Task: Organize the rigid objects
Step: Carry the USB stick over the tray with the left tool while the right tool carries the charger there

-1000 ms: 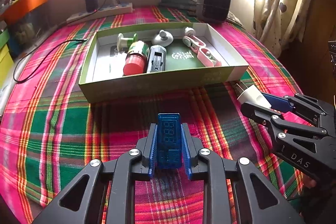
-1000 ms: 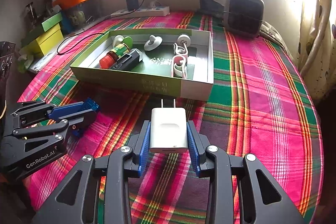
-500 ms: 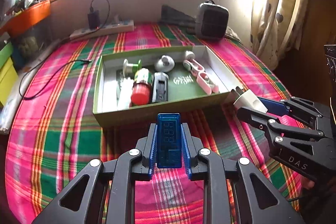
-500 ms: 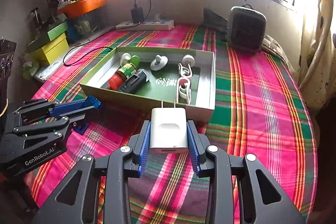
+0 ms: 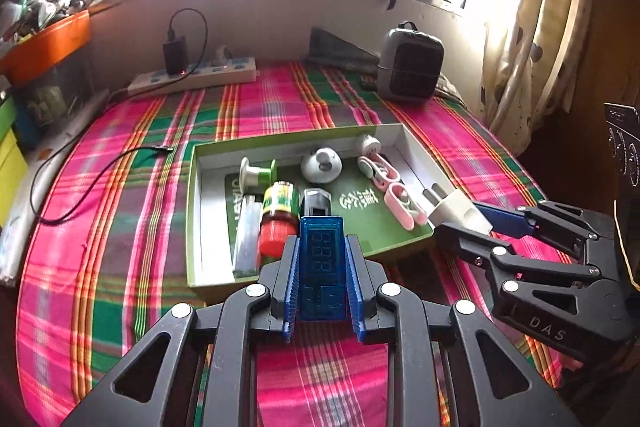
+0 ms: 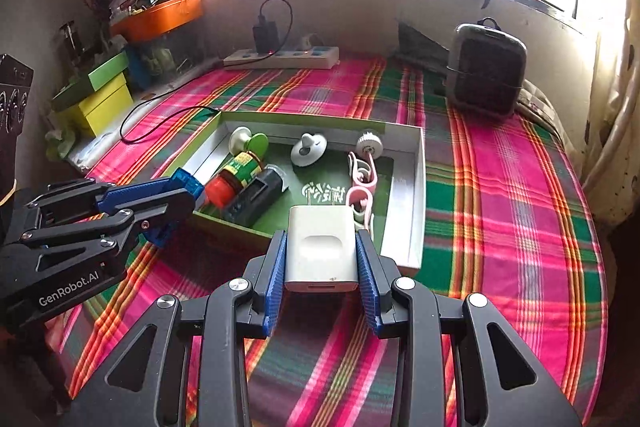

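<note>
both grippers have risen and come forward over the green box [image 5: 208, 283]'s near rim since a second ago; left gripper [image 5: 322, 267] pinches the blue usb meter [image 5: 322, 255], right gripper [image 6: 322, 259] pinches the white charger [image 6: 320, 247]; both look ready to lower and release inside.

Woven plaid cloth [image 5: 120, 227]; glossy white plastic charger [image 6: 321, 247].
</note>
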